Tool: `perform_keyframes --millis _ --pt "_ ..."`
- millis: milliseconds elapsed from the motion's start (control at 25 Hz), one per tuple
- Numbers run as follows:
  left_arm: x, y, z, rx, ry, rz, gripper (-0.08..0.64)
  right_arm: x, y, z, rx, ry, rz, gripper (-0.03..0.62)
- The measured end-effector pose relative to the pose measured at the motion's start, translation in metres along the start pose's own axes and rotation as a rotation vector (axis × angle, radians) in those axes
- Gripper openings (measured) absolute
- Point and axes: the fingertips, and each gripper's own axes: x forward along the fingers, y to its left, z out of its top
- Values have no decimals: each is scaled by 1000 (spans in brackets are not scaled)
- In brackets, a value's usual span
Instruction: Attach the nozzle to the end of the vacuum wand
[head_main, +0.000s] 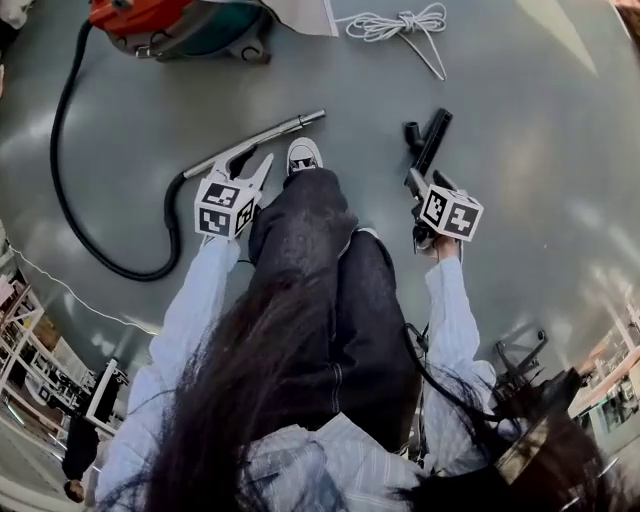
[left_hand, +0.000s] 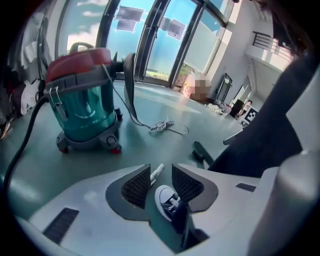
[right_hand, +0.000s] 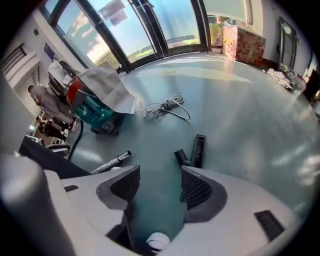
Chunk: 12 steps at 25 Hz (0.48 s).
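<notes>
Nozzle (head_main: 428, 145) lay flat on floor, well apart from wand (head_main: 262, 140), on the far side of your shoe (head_main: 303, 155) from it. Not yet joined, and neither part was lifted.

Left claw (left_hand: 161, 180): jaws stood apart, pads bare. It hung over the wand near its hose end. The wand's metal tip showed beyond the gap, nothing was gripped.

Right claw (right_hand: 157, 187): jaws stood wide apart, empty. It was away from the wand, close above the nozzle's near end. Nozzle neck sat just past the right pad, not between the pads.

Risks noted (judgement):
- You had the left claw near the wand's hose end. A grab there would leave the free tip long and unsupported, so it would prob. sway and miss the nozzle socket.
- Wand tube looked smooth metal. Pads could slip or let it roll if you closed off-centre.
- Hose (head_main: 65, 150) ran from wand back to canister (head_main: 180, 25). Lifting the wand could load the hose, and its drag might twist the tip off line.
- Nozzle neck stuck out sideways from the bar. If you clamped the bar askew, the socket axis wouldn't match the wand and the push could jam or knock the nozzle away.
- Shoe sat right beside the wand tip, so mating at floor level there risked a bump.
</notes>
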Motion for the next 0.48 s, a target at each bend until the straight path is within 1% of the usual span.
perform_keyframes --millis 80,160,240,360,440,480 --pt "35 22 -28 78 34 -2 120 41 -29 -7 -52 3 -36 259" --pt "70 40 -51 188 72 -21 126 78 -59 -13 -85 8 -71 266" --pt "106 54 -73 300 112 -38 129 112 -86 -20 -99 18 -112 270" --pt "145 63 -112 404 175 -59 137 151 -113 -35 -90 49 -151 272" --pt "169 67 -136 476 215 -63 143 165 -123 -35 -93 34 -169 281" --pt "180 70 -143 509 226 -57 143 168 -128 -32 -118 22 -188 281"
